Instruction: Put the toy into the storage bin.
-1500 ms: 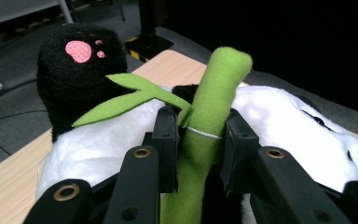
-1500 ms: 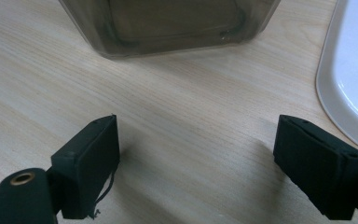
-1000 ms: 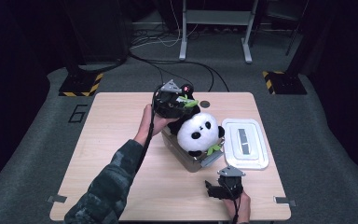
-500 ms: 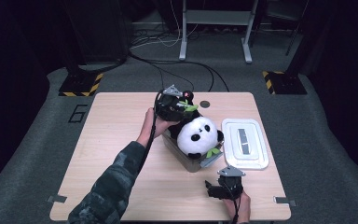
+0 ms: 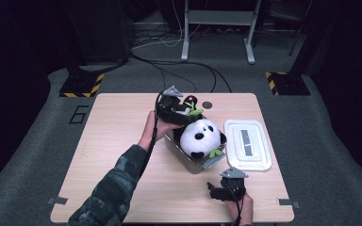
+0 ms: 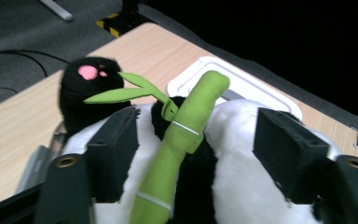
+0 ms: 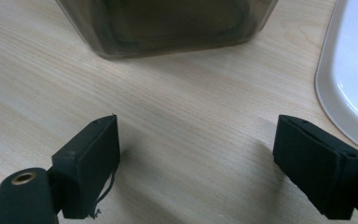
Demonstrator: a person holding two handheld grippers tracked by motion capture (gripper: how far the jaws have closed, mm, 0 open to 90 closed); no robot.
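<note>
A dark room with cables on the grey floor surrounds the pale wooden table [image 5: 113, 155] where I work. Near its middle stands a clear plastic box [image 5: 194, 162], and the panda plush [image 5: 199, 137] sits in it, head bulging above the rim. The white lid [image 5: 247, 144] lies flat just to the right of the box, not yet on.

My left gripper [image 5: 176, 109] is at the far-left end of the box, over the panda's back. Half a second ago it was clenched on the toy; now its jaws have just been opening. In the left gripper view they stand apart on either side of the green bamboo stalk [image 6: 182, 135], the pads clear of it though resting close against the white fur. So I have let go and the panda is delivered, settled a little lower than a second ago.

My right gripper [image 5: 217, 192] rests at the near edge, spread wide over bare wood with nothing between the jaws. I judge that the lid comes next
</note>
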